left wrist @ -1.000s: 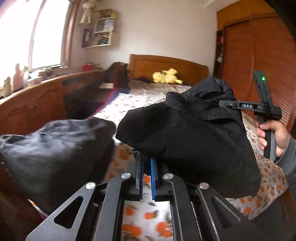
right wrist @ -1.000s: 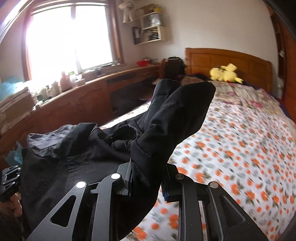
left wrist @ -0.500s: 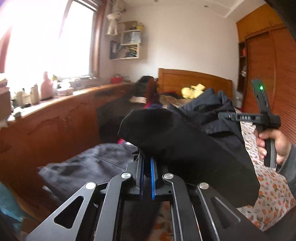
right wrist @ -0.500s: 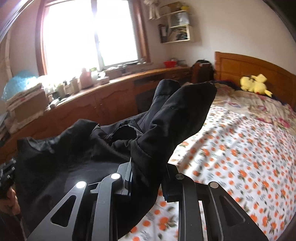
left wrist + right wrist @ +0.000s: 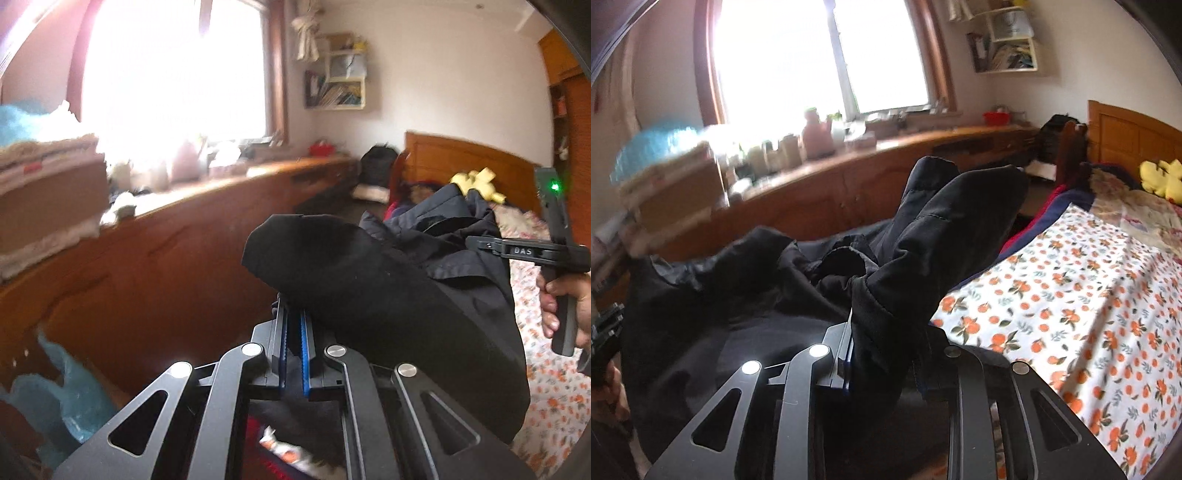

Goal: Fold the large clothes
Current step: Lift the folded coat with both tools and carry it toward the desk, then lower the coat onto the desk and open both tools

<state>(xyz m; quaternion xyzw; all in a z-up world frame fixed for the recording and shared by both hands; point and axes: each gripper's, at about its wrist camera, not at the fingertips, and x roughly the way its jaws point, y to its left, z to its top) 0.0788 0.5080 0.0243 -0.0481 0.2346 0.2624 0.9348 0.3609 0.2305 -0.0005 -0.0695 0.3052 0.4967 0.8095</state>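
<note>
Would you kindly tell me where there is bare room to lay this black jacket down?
The orange-print bedspread is bare between the black jacket and the yellow plush toy. The window counter is crowded with bottles and clutter.

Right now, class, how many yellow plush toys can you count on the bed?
1: the yellow plush toy lies at the head of the bed, by the wooden headboard. The black jacket may hide others.
</note>
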